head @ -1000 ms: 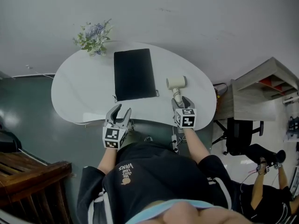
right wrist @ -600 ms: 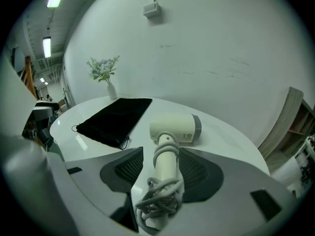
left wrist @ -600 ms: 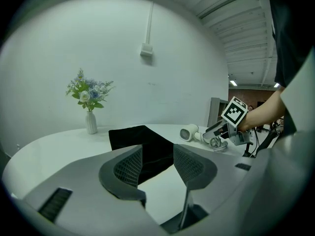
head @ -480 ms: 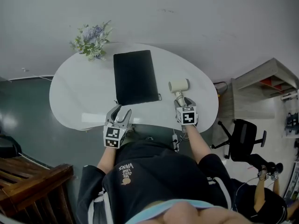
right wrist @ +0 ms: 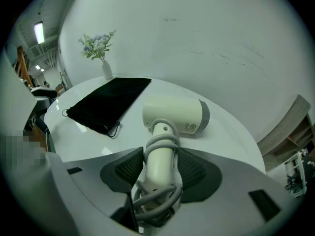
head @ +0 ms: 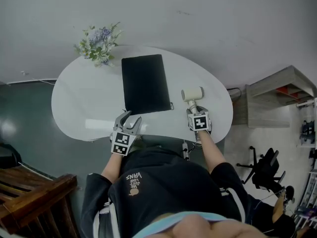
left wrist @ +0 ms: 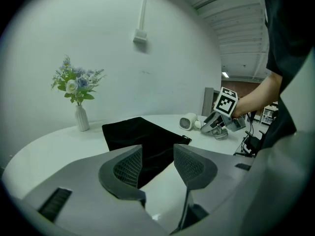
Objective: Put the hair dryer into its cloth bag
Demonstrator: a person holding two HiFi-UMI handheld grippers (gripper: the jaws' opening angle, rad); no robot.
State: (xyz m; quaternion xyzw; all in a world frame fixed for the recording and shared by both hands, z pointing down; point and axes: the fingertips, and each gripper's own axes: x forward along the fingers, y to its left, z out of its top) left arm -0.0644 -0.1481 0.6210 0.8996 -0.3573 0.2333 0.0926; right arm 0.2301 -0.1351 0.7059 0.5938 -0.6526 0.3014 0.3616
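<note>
A cream hair dryer [head: 192, 93] lies on the white table [head: 84, 98], right of a flat black cloth bag [head: 146, 83]. My right gripper [head: 194, 110] comes down over the dryer's handle. In the right gripper view the handle with its wound cord [right wrist: 162, 156] lies between the jaws of the right gripper [right wrist: 160, 165], the pads close beside it, and the dryer rests on the table. My left gripper [head: 130, 118] hovers open and empty at the table's near edge. Its view looks between the left gripper [left wrist: 157, 163] jaws at the bag [left wrist: 142, 136], the dryer [left wrist: 187, 122] and the right gripper [left wrist: 216, 127].
A vase of flowers [head: 98, 42] stands at the table's far left edge, also in the left gripper view as the vase [left wrist: 81, 117]. A wooden cabinet [head: 277, 98] and an office chair [head: 265, 167] stand to the right. A dark wooden bench [head: 34, 192] sits lower left.
Both grippers have sunk toward the table. The right one has come lower over the dryer's handle. The dryer and bag lie where they were.
</note>
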